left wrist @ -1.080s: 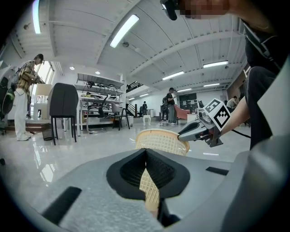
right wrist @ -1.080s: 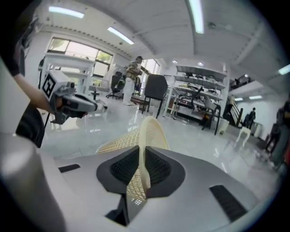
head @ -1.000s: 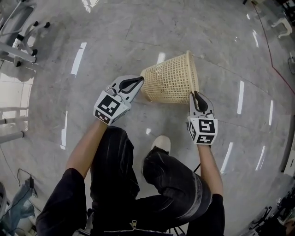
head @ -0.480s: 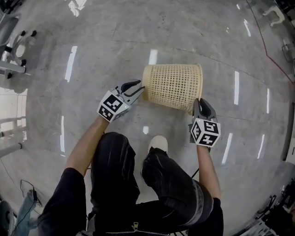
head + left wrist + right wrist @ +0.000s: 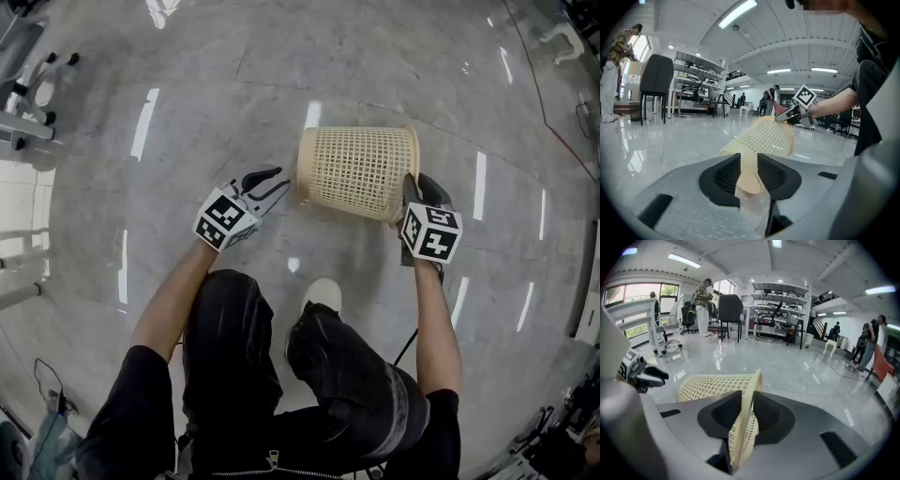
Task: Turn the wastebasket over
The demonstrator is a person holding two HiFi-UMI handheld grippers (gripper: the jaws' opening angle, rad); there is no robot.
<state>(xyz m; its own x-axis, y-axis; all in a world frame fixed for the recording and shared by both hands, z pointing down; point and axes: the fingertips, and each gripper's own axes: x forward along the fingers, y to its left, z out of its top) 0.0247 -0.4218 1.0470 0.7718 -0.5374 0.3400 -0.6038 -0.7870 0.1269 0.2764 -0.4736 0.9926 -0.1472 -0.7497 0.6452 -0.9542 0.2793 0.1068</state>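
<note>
The cream lattice wastebasket [image 5: 356,173] lies on its side on the grey floor, closed base to the left and open rim to the right. My left gripper [image 5: 277,180] is open just left of the base, and its pads do not press on it. In the left gripper view the base [image 5: 747,164] shows in the gap between the jaws. My right gripper [image 5: 412,187] is at the rim. In the right gripper view the rim [image 5: 750,394] runs between the jaws [image 5: 746,413], which have just been opening and stand loosely around it.
My legs and a white shoe [image 5: 323,292] are right below the basket. A wheeled metal stand [image 5: 23,103] is at the far left. Further off are a dark chair [image 5: 730,310], shelving and several people, and a red cable [image 5: 544,103] crosses the floor at right.
The basket has settled from a tilt to lying level. The left gripper has come off its base. The right gripper has slid further along the rim and its jaws have widened.
</note>
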